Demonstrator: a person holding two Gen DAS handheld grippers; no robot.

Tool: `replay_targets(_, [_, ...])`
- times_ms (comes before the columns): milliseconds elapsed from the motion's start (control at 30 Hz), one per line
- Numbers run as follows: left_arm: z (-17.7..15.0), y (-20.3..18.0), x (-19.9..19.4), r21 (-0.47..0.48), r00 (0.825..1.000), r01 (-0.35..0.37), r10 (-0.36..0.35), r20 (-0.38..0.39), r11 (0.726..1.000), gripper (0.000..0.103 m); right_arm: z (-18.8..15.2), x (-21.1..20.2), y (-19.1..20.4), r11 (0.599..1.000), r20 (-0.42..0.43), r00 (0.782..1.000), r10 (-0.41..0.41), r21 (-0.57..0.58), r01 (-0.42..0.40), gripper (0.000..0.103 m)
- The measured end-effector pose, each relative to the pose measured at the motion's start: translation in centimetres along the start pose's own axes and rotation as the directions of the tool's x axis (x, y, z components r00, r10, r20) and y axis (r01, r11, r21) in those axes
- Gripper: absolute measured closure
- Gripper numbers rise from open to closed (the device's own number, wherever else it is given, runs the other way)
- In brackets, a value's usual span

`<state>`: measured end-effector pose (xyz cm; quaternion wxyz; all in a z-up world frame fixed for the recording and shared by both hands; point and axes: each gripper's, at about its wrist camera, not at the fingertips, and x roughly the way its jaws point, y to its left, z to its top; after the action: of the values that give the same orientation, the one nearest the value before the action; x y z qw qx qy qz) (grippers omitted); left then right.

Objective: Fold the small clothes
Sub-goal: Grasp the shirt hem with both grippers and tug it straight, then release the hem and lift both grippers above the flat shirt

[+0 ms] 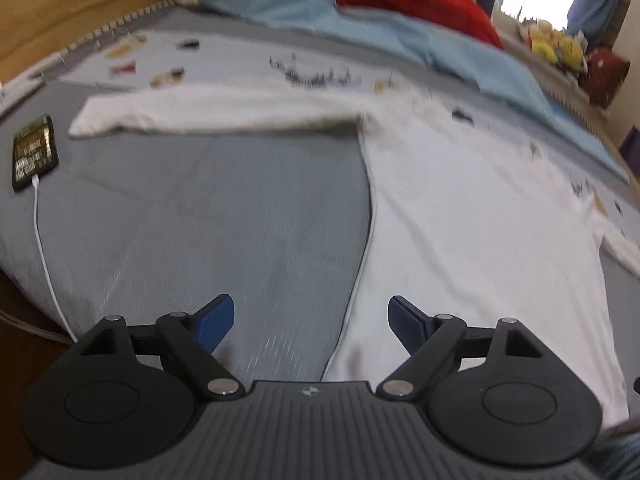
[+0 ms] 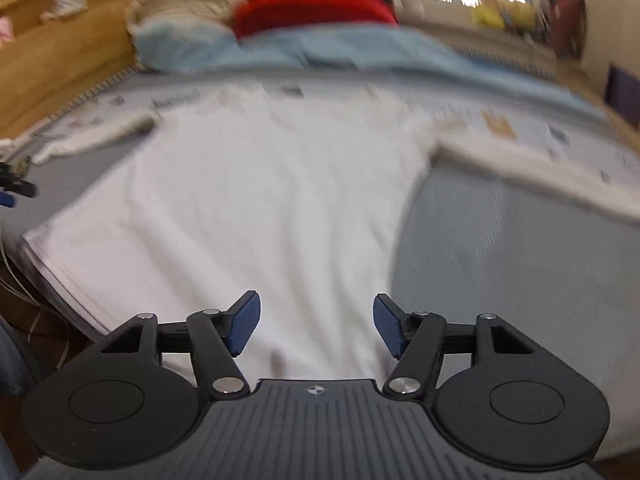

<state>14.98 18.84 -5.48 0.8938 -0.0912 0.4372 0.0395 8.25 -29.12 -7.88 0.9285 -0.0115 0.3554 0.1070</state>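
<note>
A white long-sleeved shirt (image 1: 472, 216) was laid flat on the grey bed cover (image 1: 208, 208), body toward the near edge of the bed and both sleeves spread outward. In the left wrist view, the left sleeve (image 1: 208, 114) was extended toward a phone (image 1: 35, 152), from which a white cable (image 1: 46, 256) was run down over the bed edge. Text was visible on the phone screen but could not be read owing to blur.

The left hand-held gripper (image 1: 310, 322) was held wide open, with nothing between its blue pads (image 1: 216, 320), over the left side seam of the shirt near the hem. The right hand-held gripper (image 2: 316, 326) was likewise held wide open and unloaded, above the lower body of the shirt. Contact with the fabric could not be determined for either.

A small round emblem was moulded on each gripper body; no lettering was legible. A light-blue blanket (image 2: 320, 52) and a red cushion (image 2: 316, 8) were positioned beyond the shirt.
</note>
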Motion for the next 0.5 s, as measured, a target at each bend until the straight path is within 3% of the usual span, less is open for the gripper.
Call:
replay_targets(167, [2.1,-2.4,0.3,-0.018,0.998,-0.052,0.052,0.039,0.998,0.015,3.8,0.9,2.1,1.000,0.101,0.995,0.020,-0.016,-0.019,0.035])
replay_targets(367, [2.8,-2.4,-0.2,-0.035,0.989,-0.116,0.119,0.092,0.993,0.015,7.2,4.3,3.1,1.000,0.161,0.987,-0.025,-0.014,0.028,0.034])
replay_targets(500, [3.2,-1.7,1.3,-0.031,0.985,-0.160,0.162,0.056,0.987,0.015,7.0,6.3,2.7,0.998,0.101,0.994,-0.049,0.046,0.045,0.034])
